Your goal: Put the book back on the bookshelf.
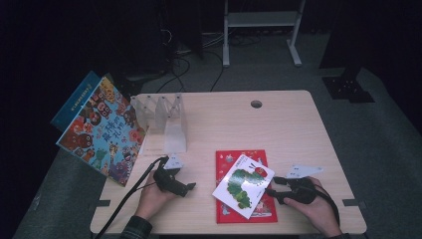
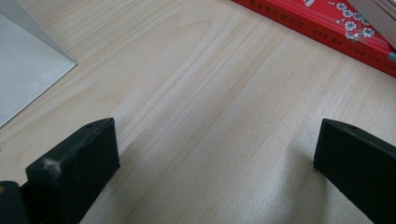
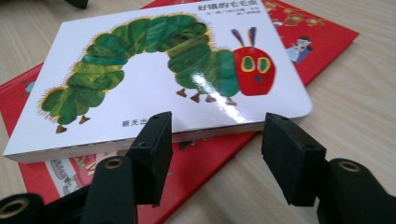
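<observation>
White glossy caterpillar board book (image 3: 154, 88) lies skewed on top of the flat red picture book (image 1: 245, 186), hiding most of that cover. The right gripper (image 3: 212, 154) is spread wide at the white book's thick near edge, gripping nothing. The left gripper (image 2: 210, 158), left of the red book, gapes over bare pale wood table (image 2: 201, 93).

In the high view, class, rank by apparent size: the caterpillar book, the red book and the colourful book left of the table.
1. Colourful book, though it may stand nearer the camera.
2. Red book, partly covered.
3. Caterpillar book.
</observation>
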Motion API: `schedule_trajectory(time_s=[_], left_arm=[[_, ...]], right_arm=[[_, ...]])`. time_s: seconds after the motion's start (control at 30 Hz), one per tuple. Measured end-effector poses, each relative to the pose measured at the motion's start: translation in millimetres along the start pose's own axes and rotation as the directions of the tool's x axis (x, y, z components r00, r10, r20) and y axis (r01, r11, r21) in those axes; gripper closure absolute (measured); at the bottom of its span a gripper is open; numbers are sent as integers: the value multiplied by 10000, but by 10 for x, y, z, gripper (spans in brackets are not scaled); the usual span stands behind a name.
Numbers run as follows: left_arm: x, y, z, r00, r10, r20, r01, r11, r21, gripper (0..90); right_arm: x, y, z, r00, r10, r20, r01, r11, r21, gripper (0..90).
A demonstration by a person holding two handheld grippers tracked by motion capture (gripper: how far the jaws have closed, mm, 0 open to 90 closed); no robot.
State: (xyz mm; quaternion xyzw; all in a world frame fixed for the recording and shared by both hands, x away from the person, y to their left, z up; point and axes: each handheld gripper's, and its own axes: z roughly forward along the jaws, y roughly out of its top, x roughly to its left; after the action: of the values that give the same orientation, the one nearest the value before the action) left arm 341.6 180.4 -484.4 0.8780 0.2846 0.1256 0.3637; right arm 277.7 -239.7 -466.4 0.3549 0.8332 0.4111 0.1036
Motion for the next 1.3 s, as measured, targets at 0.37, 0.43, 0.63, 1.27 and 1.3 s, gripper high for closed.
schedule_trajectory(time_s=[0.37,0.43,0.63,1.27,1.3], left_arm=[[3,1,1,10000,21,29,-21,10000,-2,0],[3,1,1,10000,20,28,-20,10000,-3,0],[3,1,1,10000,25,27,-25,10000,2,0],[22,-4,-7,9996,127,232,-127,9999,-19,0],[31,-1,-16,9996,85,270,-86,10000,49,0]], right_arm=[[106,31,106,9996,-266,-31,266,9996,128,420],[119,47,125,9995,-319,-36,319,9994,146,418],[152,119,204,9991,-422,-17,423,9989,184,417],[208,390,528,9978,-620,-239,626,9978,216,416],[207,400,539,9975,-657,-245,662,9976,211,415]])
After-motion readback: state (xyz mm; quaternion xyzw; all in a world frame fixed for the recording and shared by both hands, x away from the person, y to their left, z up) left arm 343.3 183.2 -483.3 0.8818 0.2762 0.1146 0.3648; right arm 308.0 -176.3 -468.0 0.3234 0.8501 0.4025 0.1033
